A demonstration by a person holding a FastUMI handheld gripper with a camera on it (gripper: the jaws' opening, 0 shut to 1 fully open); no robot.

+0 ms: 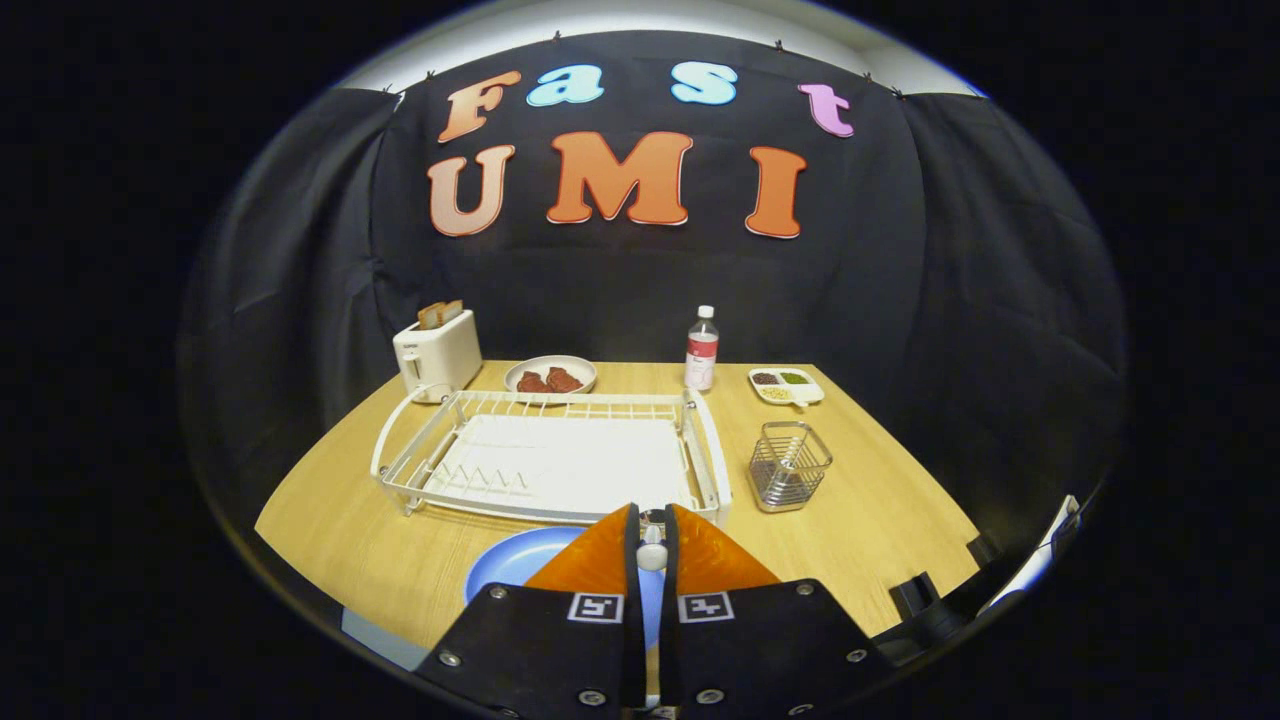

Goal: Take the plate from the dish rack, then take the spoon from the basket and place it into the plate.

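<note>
1. A light wooden table [400, 560] carries everything.
2. At its far edge stand a white toaster [437, 353], a plate of meat [550, 375], a bottle [701, 350] and a small divided dish [786, 386].
3. Nearer lie a white dish rack [550, 455] and, beside it, a wire basket [789, 465].
4. A blue plate [515, 562] rests nearest.

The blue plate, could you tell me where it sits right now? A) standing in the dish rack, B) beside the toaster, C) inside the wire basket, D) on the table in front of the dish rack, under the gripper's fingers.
D: the blue plate lies flat on the wooden table, on the near side of the white dish rack, partly covered by the gripper, whose fingers are closed on a small white spoon-like piece.
</note>
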